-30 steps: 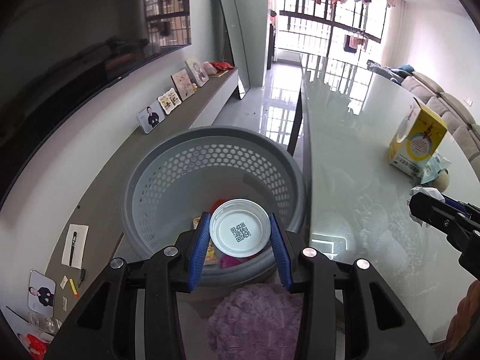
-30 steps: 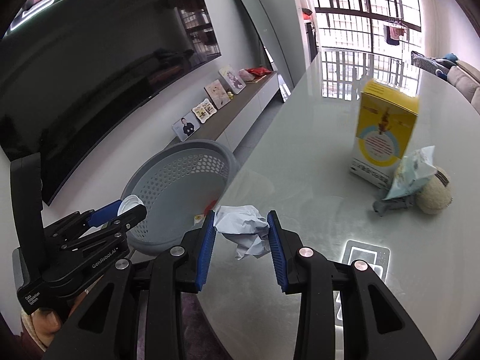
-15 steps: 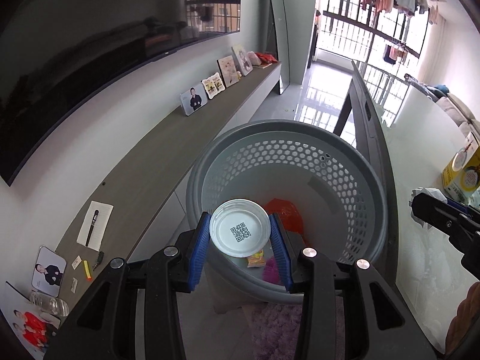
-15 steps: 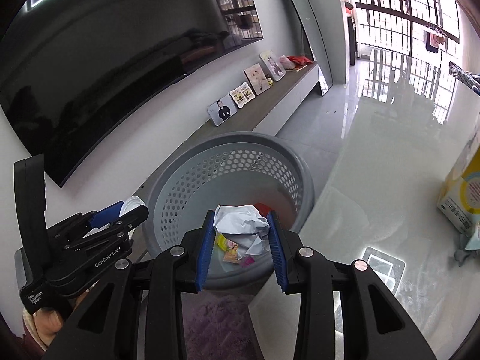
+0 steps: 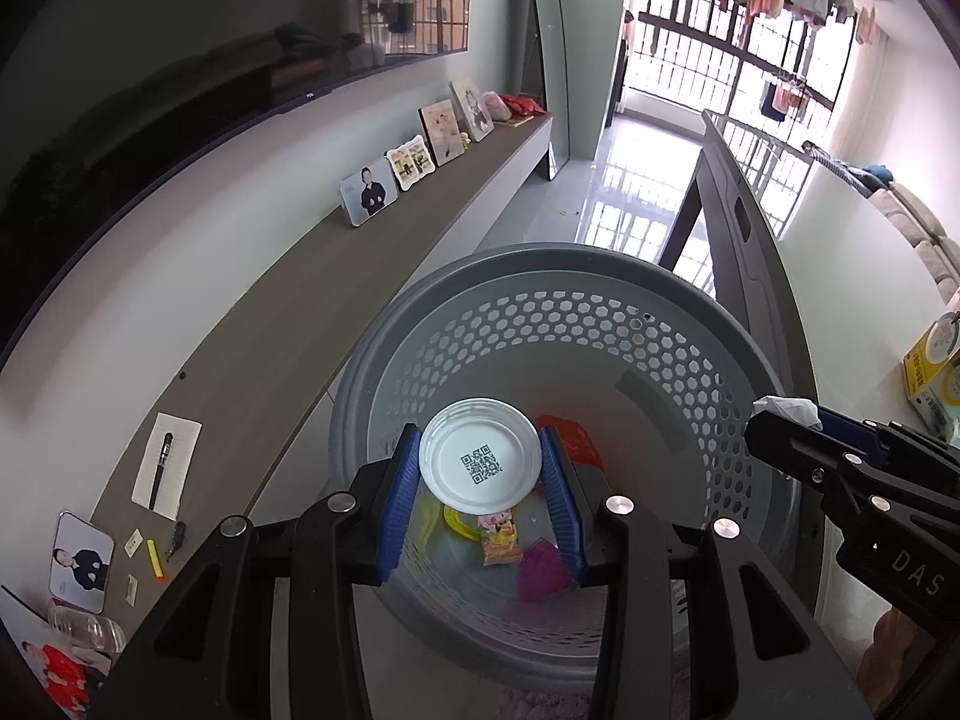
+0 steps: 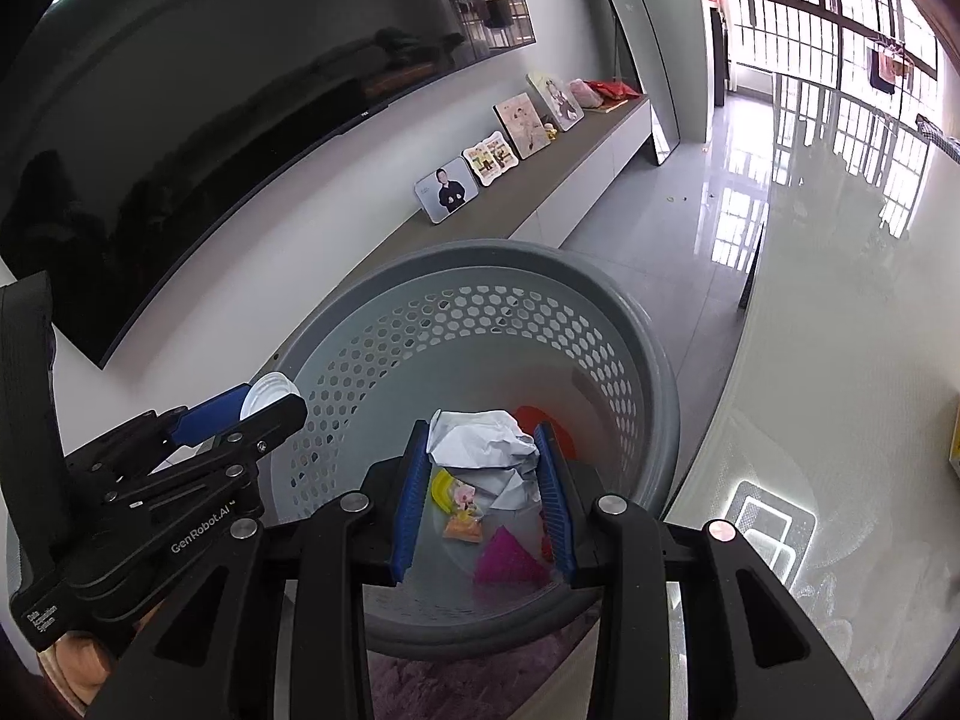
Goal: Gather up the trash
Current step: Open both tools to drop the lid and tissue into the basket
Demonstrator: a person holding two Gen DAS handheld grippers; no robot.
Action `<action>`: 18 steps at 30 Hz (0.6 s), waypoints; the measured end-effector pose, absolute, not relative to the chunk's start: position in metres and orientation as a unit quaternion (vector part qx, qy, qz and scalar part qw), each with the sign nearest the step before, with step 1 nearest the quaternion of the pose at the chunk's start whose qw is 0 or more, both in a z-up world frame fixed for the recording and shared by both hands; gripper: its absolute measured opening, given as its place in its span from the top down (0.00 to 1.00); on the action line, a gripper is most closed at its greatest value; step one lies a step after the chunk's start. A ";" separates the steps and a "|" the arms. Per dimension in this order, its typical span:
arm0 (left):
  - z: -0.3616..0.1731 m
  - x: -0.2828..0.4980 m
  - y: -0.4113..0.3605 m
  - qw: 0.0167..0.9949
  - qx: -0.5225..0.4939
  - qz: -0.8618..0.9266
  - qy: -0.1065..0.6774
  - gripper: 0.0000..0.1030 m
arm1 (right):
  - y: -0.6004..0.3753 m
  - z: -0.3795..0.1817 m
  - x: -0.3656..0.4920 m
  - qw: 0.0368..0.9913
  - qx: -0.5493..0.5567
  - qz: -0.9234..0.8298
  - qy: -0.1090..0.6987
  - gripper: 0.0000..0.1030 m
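1. Grey perforated plastic fills my left wrist view: the laundry-style basket (image 5: pixel 576 324) sits below my left tongs (image 5: pixel 480 468), whose blue pads (image 5: pixel 401 498) are clamped on the rim of a white round lid (image 5: pixel 480 461) with a QR code printed on it. I see the lid held over the basket's opening, apart from the trash lying at the bottom: a yellow wrapper (image 5: pixel 462 523), a small orange snack packet (image 5: pixel 498 543), a pink piece (image 5: pixel 543 570) and a red bag (image 5: pixel 570 441).
2. Same view, right edge: my right tongs (image 5: pixel 786 420) reach in over the basket's rim with a bit of white crumpled paper (image 5: pixel 786 405) showing at the tip. A yellow box (image 5: pixel 936 372) stands on the pale desk (image 5: pixel 864 276) beyond. A long shelf (image 5: pixel 336 324) along the wall carries framed photos (image 5: pixel 369 195), a sheet with a pen (image 5: pixel 165 465).
3. Right wrist view: my right tongs (image 6: pixel 483 468) are closed on the crumpled paper (image 6: pixel 486 450), holding it above the basket (image 6: pixel 480 312). The left tongs (image 6: pixel 264 405) sit at the basket's left rim, gripping the lid (image 6: pixel 270 393) edge-on. The glossy desk (image 6: pixel 840 360) runs along the right.
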State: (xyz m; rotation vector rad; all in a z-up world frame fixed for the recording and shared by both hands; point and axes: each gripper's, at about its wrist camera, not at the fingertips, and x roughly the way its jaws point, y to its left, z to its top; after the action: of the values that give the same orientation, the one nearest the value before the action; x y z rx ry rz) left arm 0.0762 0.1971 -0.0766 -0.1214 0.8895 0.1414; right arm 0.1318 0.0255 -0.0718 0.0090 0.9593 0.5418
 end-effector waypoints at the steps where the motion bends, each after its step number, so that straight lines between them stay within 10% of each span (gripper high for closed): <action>1: -0.078 0.078 0.197 0.898 -0.058 0.068 0.430 0.62 | 0.025 -0.073 0.132 0.852 0.004 0.256 0.456 0.67; 18: -0.081 0.078 0.198 0.895 -0.059 0.078 0.434 0.35 | 0.017 -0.074 0.131 0.856 0.011 0.255 0.449 0.59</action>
State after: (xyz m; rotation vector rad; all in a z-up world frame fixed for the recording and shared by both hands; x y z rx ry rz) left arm 0.0783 0.1982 -0.0810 -0.1215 0.9001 0.1625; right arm 0.1312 0.0174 -0.0739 0.0234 0.9443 0.5360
